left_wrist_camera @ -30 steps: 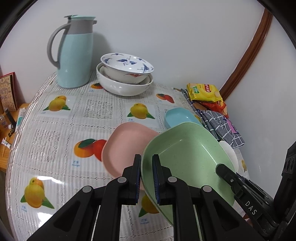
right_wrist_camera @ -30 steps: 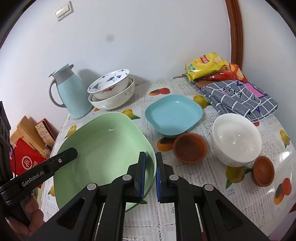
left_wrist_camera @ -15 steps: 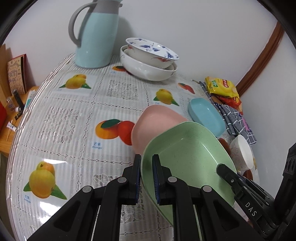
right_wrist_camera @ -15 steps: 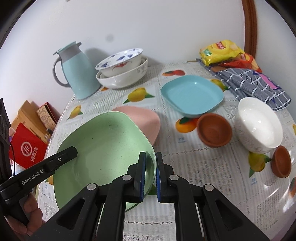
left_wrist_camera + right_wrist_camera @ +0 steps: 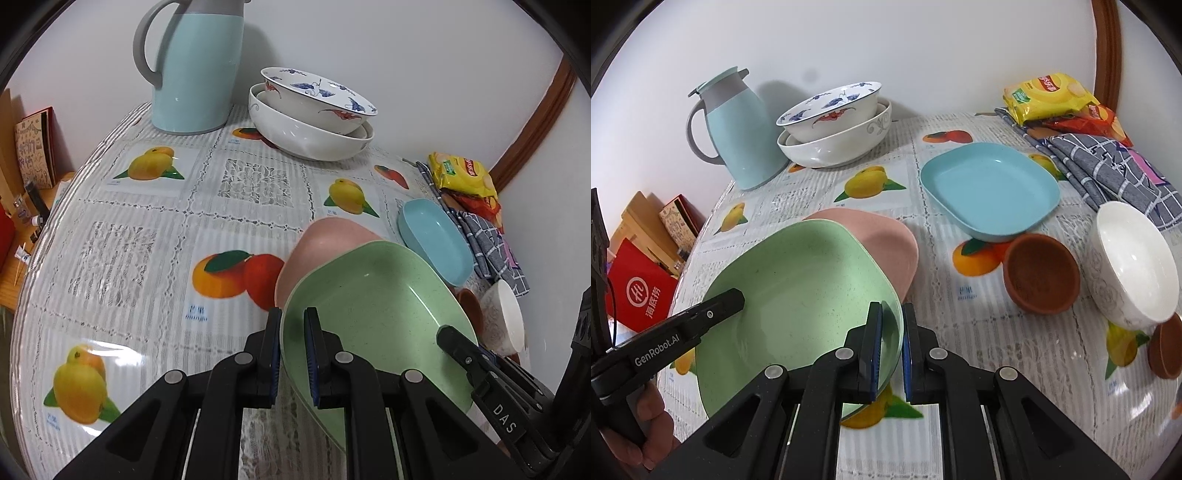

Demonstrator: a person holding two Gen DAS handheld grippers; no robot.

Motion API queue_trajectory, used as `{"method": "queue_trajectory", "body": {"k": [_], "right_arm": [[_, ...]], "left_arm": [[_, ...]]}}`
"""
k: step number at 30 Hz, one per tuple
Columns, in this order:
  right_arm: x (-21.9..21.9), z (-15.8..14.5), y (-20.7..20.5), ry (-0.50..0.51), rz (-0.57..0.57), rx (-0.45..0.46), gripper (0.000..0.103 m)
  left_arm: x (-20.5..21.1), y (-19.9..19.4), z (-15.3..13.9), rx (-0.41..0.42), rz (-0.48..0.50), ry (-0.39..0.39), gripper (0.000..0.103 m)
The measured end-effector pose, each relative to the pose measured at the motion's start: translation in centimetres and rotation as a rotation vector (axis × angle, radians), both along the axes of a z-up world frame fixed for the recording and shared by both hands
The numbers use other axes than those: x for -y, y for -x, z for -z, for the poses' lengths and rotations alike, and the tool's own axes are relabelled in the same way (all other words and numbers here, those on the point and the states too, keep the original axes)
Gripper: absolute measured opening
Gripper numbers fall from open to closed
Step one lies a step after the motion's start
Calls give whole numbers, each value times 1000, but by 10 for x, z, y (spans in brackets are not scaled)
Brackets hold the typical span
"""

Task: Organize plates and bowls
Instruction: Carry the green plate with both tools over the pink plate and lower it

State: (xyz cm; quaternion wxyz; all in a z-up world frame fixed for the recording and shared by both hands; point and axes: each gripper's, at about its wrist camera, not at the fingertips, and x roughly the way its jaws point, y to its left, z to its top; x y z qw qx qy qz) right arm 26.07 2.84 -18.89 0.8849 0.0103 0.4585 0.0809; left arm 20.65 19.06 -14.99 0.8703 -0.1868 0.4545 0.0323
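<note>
The left gripper (image 5: 292, 354) carries "GenRobot.AI" in white along one finger, read from the right wrist view, and the right gripper (image 5: 891, 345) carries "DAS" on its finger, read from the left wrist view. A red bag (image 5: 641, 295) beside the table (image 5: 122, 258) bears a white logo and Chinese characters; the yellow packet (image 5: 1047, 96) by the wall has red lettering too small to read. Small blue print sits under each fruit picture on the tablecloth, illegible.

Both grippers pinch the green plate (image 5: 798, 295): the left's fingers (image 5: 271, 354) are nearly together on its left rim, the right's fingers (image 5: 873, 345) nearly together on its right rim. The plate hangs tilted above the table, its far edge overlapping the pink plate (image 5: 886, 240), which lies on the cloth; whether they touch is unclear.

Compared with a second ago, the pink plate now shows beyond the green one in the right wrist view, and the jug (image 5: 197, 70) and stacked bowls (image 5: 314, 122) sit higher and closer in the left wrist view. The blue plate (image 5: 990, 184), brown bowl (image 5: 1039, 273) and white bowl (image 5: 1130, 262) lie where they were.
</note>
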Motion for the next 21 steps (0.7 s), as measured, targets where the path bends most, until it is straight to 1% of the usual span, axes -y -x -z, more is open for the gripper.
{"method": "queue_trajectory", "body": {"k": [7, 9, 19, 21], "right_arm": [[-2, 11, -21, 33, -11, -14, 10], [-1, 15, -27, 46, -10, -17, 11], [-4, 21, -57, 72, -21, 1, 11], [-7, 23, -64, 82, -27, 0, 12]], "left_arm": [[5, -20, 11, -17, 0, -47, 12], [6, -23, 12, -8, -2, -64, 12], [2, -26, 11, -5, 4, -66, 12], [1, -27, 10, -6, 6, -65, 12]]}}
